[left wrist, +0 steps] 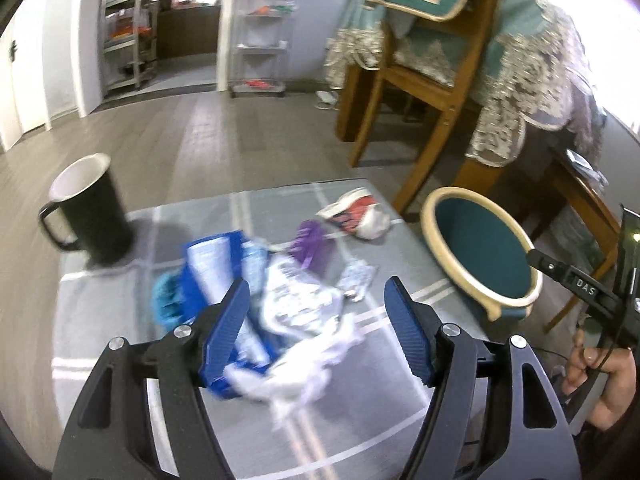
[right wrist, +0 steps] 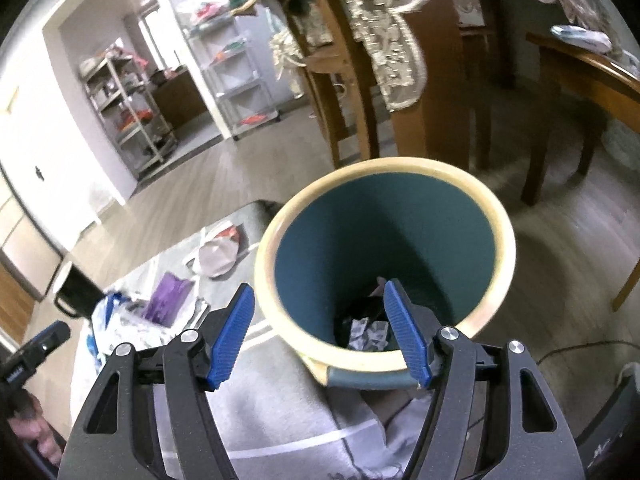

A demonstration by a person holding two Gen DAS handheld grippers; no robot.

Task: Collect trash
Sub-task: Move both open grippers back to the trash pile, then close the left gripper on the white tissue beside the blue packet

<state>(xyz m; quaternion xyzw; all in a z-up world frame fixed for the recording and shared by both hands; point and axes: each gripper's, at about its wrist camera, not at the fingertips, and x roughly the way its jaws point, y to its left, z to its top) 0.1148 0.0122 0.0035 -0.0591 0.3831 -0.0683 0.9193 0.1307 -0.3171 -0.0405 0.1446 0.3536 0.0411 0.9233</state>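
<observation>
Left wrist view: your left gripper (left wrist: 316, 316) hangs with jaws spread over the wrappers (left wrist: 280, 304) mid-table (left wrist: 100, 320). Your right gripper (right wrist: 318, 320) is spread too, straddling the bin (right wrist: 384, 184) rim at the table's right edge.

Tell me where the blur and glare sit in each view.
Left wrist view: motion blur smears the wrapper pile and black mug; the window at the upper right blows out white. Right wrist view: the bin rim and floor are smeared; both views bend straight lines at the edges.
</observation>
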